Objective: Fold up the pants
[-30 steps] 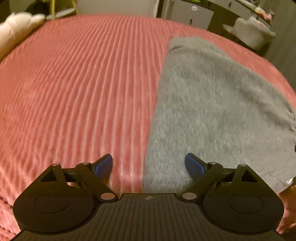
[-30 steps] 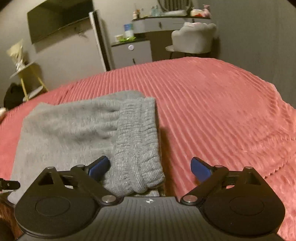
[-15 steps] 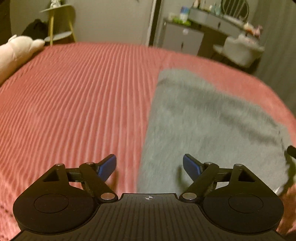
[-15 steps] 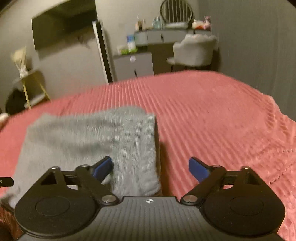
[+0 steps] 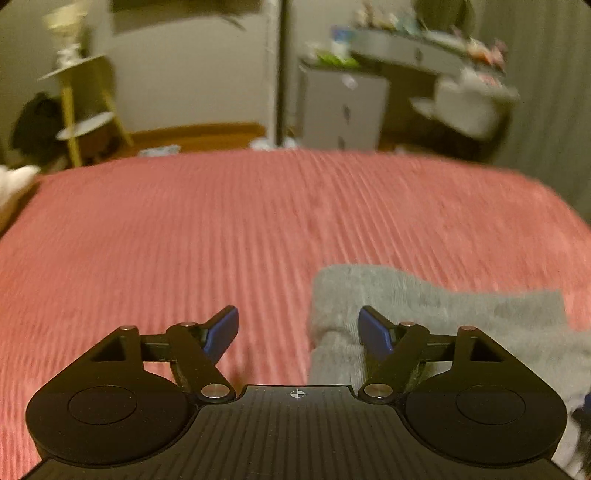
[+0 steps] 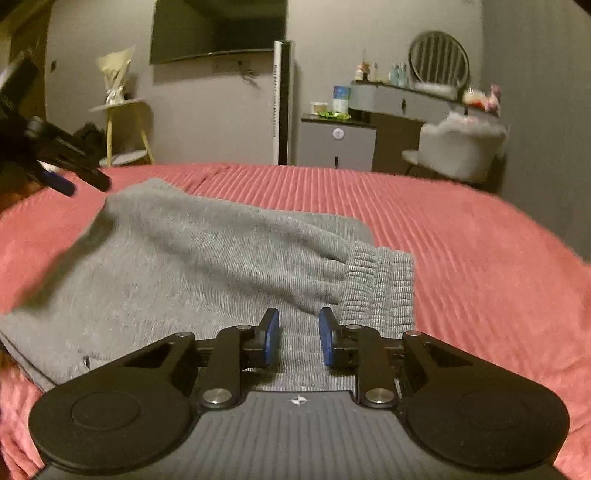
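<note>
Grey knit pants (image 6: 192, 266) lie folded on a red ribbed bedspread (image 6: 480, 258), with the ribbed waistband (image 6: 380, 280) at the right end. My right gripper (image 6: 297, 338) is low over the near edge of the pants, its jaws narrowed to a small gap with grey fabric showing between them. My left gripper (image 5: 297, 332) is open and raised, and its right fingertip (image 5: 373, 332) is over the left end of the pants (image 5: 424, 314). The left gripper also shows in the right wrist view (image 6: 59, 177), above the pants' far left corner.
The bedspread (image 5: 184, 240) stretches wide to the left and far side. Beyond the bed stand a grey cabinet (image 6: 336, 140), a vanity with a round mirror (image 6: 439, 59), a padded chair (image 6: 461, 147), a yellow shelf stand (image 6: 122, 129) and a wall TV (image 6: 218, 29).
My left gripper has lifted and tilted up, so the pants now sit low at its right. My right gripper has narrowed from wide open and moved left over the pants' near edge.
</note>
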Demonstrator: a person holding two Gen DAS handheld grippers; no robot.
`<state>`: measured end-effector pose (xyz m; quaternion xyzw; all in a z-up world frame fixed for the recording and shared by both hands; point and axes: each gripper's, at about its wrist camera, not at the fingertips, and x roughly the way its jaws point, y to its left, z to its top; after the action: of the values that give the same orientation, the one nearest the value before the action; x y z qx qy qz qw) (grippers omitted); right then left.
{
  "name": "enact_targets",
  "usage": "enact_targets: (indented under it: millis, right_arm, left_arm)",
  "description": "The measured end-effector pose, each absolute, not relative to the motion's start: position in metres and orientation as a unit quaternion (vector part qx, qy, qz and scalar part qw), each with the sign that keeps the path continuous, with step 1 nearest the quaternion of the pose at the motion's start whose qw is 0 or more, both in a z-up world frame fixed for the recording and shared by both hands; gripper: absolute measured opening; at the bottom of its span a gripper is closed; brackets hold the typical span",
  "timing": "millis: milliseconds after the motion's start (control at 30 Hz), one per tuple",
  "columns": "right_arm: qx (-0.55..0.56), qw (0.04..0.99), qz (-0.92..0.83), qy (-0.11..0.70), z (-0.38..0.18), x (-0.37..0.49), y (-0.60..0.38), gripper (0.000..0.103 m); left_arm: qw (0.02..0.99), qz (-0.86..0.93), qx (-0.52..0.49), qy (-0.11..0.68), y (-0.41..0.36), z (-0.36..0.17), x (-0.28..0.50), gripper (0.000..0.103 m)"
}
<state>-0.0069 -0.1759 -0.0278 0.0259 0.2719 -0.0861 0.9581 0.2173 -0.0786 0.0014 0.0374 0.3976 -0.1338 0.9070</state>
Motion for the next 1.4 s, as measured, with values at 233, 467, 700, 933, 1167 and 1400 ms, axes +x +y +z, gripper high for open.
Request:
enact_targets:
  millis: [233,467,700,933,1167,1400]
  right_arm:
    - [0.027,0.963,-0.081,0.255,-0.034,-0.002,-0.188,0.019]
    - [0.022,0.966,-0.078,0.246,-0.036,-0.008,-0.184,0.019]
    - [0.033,0.965,-0.081,0.247,-0.034,-0.010,-0.186,0.019]
    - [0.046,0.965,-0.080,0.246,-0.033,-0.011,-0.189,0.019]
    - [0.070,0.963,-0.074,0.248,-0.029,-0.011,-0.195,0.019]
    - [0.140,0.961,-0.064,0.229,0.013,0.009,-0.211,0.030]
  left_arm:
    - [0.900,-0.119,0.027,0.419,-0.088,-0.035,0.233,0.071]
    - [0.908,-0.028,0.032,0.417,-0.072,-0.029,0.238,0.046]
    - [0.913,-0.081,0.038,0.399,-0.073,-0.021,0.180,0.056]
    - [0.915,-0.023,0.094,0.391,-0.106,-0.049,0.193,0.078]
    - [0.906,-0.071,0.036,0.415,-0.083,-0.032,0.140,0.074]
    - [0.903,-0.040,0.026,0.428,-0.062,-0.039,0.102,0.083]
